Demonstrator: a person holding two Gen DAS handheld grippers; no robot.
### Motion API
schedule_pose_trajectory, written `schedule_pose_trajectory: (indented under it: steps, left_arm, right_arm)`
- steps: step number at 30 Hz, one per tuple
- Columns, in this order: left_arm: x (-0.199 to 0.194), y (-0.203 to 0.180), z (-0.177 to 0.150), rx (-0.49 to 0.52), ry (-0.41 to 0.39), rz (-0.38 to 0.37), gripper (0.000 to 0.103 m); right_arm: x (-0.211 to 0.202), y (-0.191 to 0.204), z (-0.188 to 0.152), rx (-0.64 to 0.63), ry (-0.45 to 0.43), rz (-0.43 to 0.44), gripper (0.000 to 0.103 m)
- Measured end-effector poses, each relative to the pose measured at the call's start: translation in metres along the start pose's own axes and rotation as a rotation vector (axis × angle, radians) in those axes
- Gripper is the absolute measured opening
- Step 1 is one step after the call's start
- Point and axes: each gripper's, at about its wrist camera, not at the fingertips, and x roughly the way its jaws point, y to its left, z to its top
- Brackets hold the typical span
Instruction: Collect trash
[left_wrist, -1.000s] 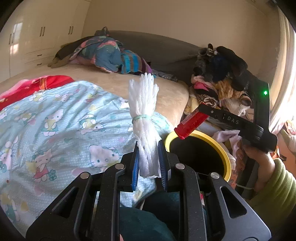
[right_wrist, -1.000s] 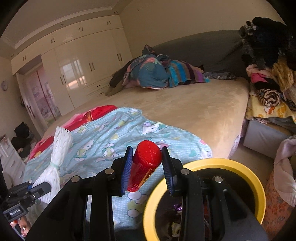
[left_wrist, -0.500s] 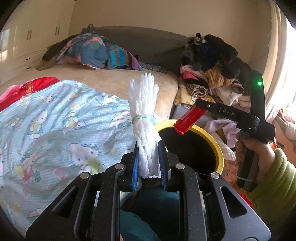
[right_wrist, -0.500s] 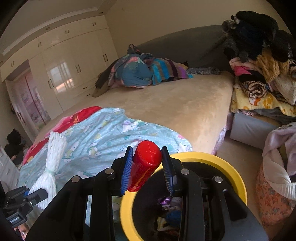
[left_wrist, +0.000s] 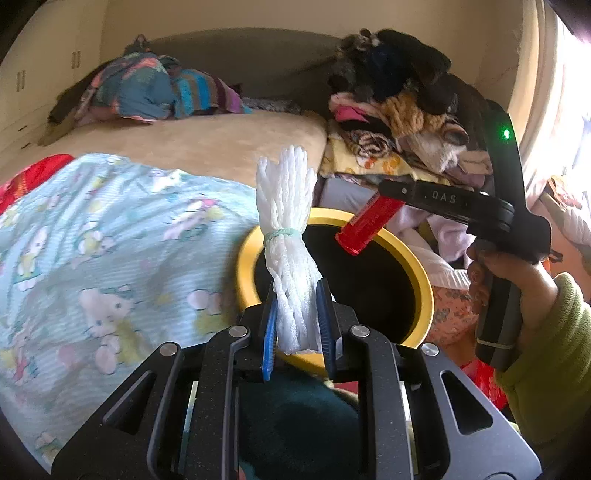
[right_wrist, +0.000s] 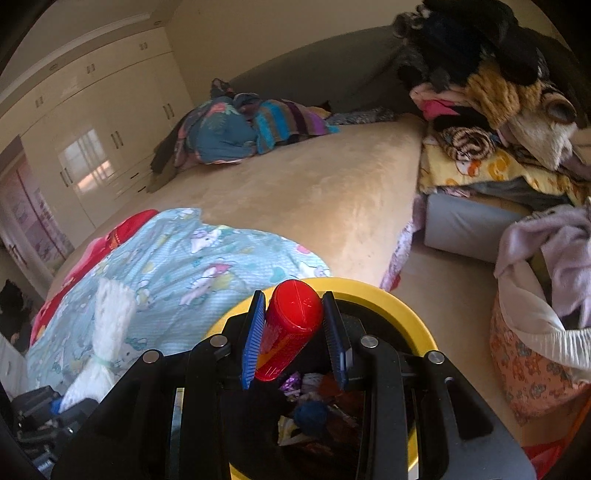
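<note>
My left gripper (left_wrist: 295, 317) is shut on a white foam-net bundle (left_wrist: 286, 229) tied with a green band, held upright beside the yellow-rimmed black bin (left_wrist: 417, 266). My right gripper (right_wrist: 295, 332) is shut on a red tube (right_wrist: 288, 328) and holds it over the bin's opening (right_wrist: 369, 291). In the left wrist view the red tube (left_wrist: 365, 225) hangs above the bin mouth. Trash lies inside the bin (right_wrist: 314, 410). The white bundle also shows in the right wrist view (right_wrist: 107, 321).
The bed with a Hello Kitty blanket (left_wrist: 110, 251) lies left of the bin. A heap of clothes (left_wrist: 406, 110) is stacked behind the bin. A laundry basket with cloth (right_wrist: 543, 295) stands to the right. White wardrobes (right_wrist: 92, 129) line the far wall.
Both grippers moved toward the bin. The red tube went from beside the rim to over the opening; the white bundle came close to the bin's left rim.
</note>
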Motion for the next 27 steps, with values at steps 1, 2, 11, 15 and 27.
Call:
schedule_pose_trajectory:
  steps: [1, 2, 11, 15, 27]
  left_arm:
    - [0.005, -0.003, 0.001, 0.006, 0.005, -0.004, 0.015]
    - [0.012, -0.007, 0.005, 0.017, 0.013, -0.005, 0.015]
    - [0.041, -0.001, 0.015, 0.02, 0.042, 0.034, 0.061]
    - [0.023, 0.015, 0.016, -0.033, -0.002, 0.077, 0.087]
    - [-0.047, 0.068, 0.0, -0.163, -0.117, 0.273, 0.092]
  right_arm:
    - [0.001, -0.003, 0.001, 0.005, 0.002, -0.002, 0.03]
    - [0.002, -0.006, 0.0, 0.013, 0.005, -0.005, 0.03]
    - [0.02, -0.024, -0.012, 0.09, 0.075, 0.013, 0.049]
    - [0.022, -0.017, -0.016, 0.081, 0.062, 0.028, 0.063]
    - [-0.011, 0.06, -0.023, -0.093, -0.129, 0.093, 0.096]
